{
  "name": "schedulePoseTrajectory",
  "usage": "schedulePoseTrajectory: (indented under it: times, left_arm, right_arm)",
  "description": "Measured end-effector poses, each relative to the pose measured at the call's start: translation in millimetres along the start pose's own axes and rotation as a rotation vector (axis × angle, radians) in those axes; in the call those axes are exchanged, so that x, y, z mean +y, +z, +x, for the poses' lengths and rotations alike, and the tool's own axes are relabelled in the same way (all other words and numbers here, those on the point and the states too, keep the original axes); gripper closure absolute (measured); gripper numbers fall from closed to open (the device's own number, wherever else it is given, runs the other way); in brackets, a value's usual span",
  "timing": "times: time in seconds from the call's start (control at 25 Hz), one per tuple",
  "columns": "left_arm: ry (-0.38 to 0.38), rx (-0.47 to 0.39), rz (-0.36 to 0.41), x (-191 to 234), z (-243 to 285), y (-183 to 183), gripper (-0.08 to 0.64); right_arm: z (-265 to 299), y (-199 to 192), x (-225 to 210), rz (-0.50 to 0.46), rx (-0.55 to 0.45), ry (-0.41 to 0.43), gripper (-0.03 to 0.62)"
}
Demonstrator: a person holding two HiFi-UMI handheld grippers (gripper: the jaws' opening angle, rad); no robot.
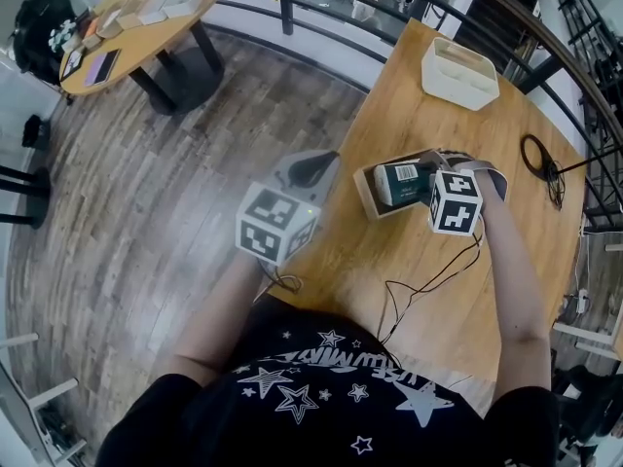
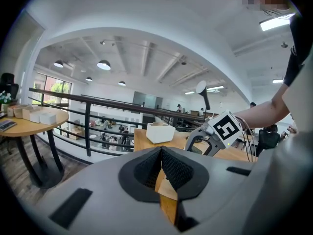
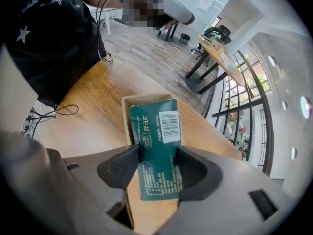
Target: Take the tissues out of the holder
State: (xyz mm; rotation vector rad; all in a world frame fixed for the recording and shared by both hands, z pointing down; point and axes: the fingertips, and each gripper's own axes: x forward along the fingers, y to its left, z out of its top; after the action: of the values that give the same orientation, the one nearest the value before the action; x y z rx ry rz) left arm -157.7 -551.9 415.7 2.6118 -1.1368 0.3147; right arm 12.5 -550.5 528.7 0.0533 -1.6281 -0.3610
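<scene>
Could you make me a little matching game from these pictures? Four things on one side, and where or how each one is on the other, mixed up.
1 tissue pack
2 wooden holder
3 white box
4 left gripper

A far end of the table
B jaws shut, nothing held
C gripped by the right gripper
D open-topped, on the table's near half

Pairs: 1-C, 2-D, 3-A, 4-B
</scene>
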Motion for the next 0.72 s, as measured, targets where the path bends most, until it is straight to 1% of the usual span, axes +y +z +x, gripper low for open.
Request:
schedulePoseTrajectory:
  times: [0.2, 0.4, 0.56, 0.64, 0.72]
  left_arm:
    - [0.003, -0.014, 0.006, -12, -12, 3, 0.547]
    - [0.003, -0.028, 0.033, -28, -22, 8, 0.546]
    - [0.009, -0.032, 0.041, -45, -30, 6, 0.548]
    - [0.013, -0.034, 0.045, -55, -34, 6, 0.546]
    - [0.017, -0.039, 0.048, -65, -36, 7, 0.546]
  right_arm:
    - [-34, 7, 4, 0.051, -0.064, -0.095, 0.336]
    - [-63, 17, 8, 0.111, -0.140, -0.205, 0.336]
    - [-81, 21, 21, 0.167, -0.206, -0.259, 0.336]
    - [-92, 19, 26, 0.225, -0.257, -0.289, 0.336]
    - [-105, 12, 27, 0.336, -0.338, -0.324, 0.336]
